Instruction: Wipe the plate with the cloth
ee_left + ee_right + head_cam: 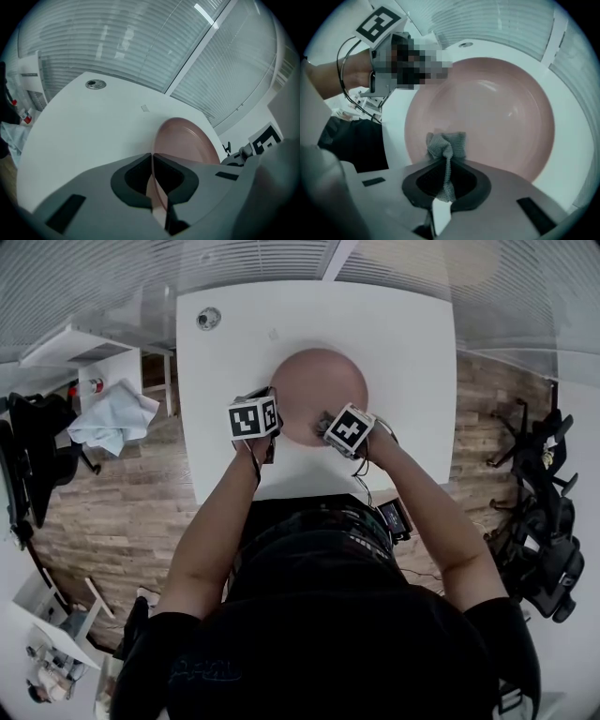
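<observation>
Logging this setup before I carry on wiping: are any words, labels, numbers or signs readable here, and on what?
No word or number can be read.
Left cube, on the left gripper: a black-and-white square marker, a code, no letters.
Right cube, on the right gripper: the same kind of marker.
Print on the person's dark shirt: too faint to read.
The plate, cloth and table: no print shows.

In the head view the marker cubes (253, 418) hid the near rim of the plate (317, 390), and the cloth (447, 145) was too small there to make out. The body of the right gripper (447, 161) covered the plate's near edge in its own view. A small round thing (208, 318) at the far corner of the table (403, 352) was too small to tell.
</observation>
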{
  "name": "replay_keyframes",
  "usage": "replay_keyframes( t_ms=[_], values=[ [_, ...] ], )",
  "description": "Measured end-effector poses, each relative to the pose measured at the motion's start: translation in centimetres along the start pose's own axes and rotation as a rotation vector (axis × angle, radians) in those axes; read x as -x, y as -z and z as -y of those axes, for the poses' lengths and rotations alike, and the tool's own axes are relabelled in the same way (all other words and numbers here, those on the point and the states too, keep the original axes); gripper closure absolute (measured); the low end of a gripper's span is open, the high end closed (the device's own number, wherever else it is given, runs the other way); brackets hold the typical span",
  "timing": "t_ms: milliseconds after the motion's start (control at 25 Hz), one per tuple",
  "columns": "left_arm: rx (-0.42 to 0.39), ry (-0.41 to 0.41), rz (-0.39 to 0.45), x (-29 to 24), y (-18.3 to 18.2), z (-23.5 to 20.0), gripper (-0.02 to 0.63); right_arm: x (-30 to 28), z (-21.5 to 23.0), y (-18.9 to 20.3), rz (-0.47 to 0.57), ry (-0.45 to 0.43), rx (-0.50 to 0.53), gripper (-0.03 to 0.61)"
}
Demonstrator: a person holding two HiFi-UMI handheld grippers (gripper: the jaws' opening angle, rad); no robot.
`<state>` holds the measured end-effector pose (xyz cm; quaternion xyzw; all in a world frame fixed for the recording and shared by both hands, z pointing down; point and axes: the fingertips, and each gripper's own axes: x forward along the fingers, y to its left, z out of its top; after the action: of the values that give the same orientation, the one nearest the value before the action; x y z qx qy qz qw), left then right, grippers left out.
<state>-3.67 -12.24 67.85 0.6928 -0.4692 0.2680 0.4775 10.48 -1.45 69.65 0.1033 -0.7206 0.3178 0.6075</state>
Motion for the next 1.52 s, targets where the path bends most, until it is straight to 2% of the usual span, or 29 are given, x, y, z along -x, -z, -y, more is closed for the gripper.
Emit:
replay_keyframes(
  t_ms=[280, 480, 640, 840, 1080, 1280, 1520],
  values=[
    [-0.03, 0.015, -0.025, -0.1, 0.1, 0.2, 0.588, 2.0, 6.5, 1.1, -0.105, 0.249, 0.047, 0.543],
    [-0.028, 0.025, -0.04, -0.1, 0.3, 0.4, 0.588, 3.2, 10.5, -0.9, -0.066, 0.397, 0.045, 0.543],
    [-0.024, 0.034, -0.041, 0.0, 0.2, 0.5, 0.586, 4.0, 12.5, -4.1, 0.015, 0.443, 0.053, 0.543],
    [-0.008, 0.042, -0.044, 0.0, 0.3, 0.5, 0.586, 4.1, 12.8, -8.7, 0.117, 0.427, 0.056, 0.543],
    [0.0, 0.043, -0.042, 0.0, 0.2, 0.5, 0.586, 3.3, 9.9, -13.6, 0.26, 0.298, 0.035, 0.543],
    [0.023, 0.054, -0.042, 0.1, 0.3, 0.4, 0.586, 2.1, 6.2, -14.7, 0.285, 0.213, 0.091, 0.543],
    [0.033, 0.047, -0.029, 0.1, 0.2, 0.5, 0.588, 0.8, 1.5, -13.0, 0.272, 0.118, 0.169, 0.543]
  ],
)
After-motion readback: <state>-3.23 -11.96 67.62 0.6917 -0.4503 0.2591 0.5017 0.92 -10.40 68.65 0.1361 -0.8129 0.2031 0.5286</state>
